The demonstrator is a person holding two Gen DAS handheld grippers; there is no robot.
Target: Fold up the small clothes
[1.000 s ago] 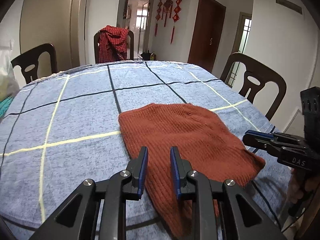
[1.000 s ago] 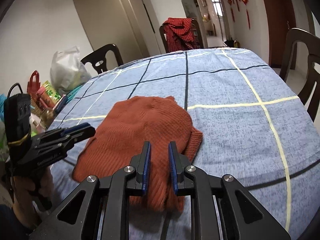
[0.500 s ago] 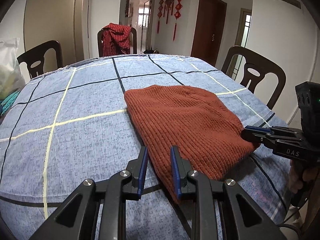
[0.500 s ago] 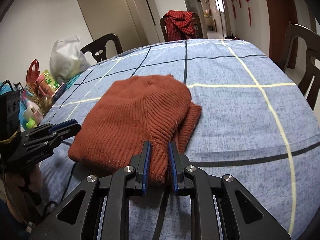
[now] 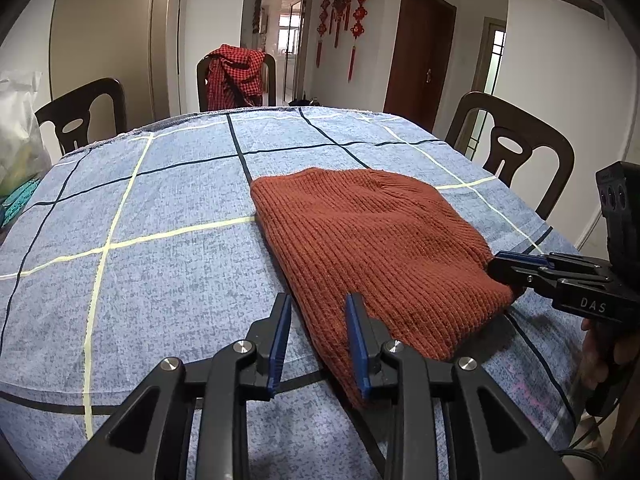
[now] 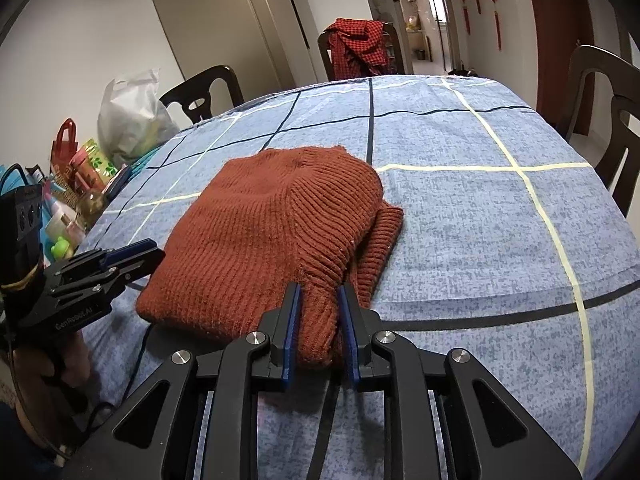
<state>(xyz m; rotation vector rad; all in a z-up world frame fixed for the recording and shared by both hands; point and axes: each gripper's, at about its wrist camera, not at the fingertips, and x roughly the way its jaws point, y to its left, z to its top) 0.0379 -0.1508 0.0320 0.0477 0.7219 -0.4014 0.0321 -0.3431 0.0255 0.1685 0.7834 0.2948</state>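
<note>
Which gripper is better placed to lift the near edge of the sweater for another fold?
Right. The right gripper already has the rust sweater bunched between its jaws; the left gripper straddles only its thin near-left edge.

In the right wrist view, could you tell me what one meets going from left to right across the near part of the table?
Left gripper held in a hand, at the table's left edge → rust-red knitted garment lying folded on the checked tablecloth → right gripper, jaws around the garment's near corner → bare cloth.
</note>
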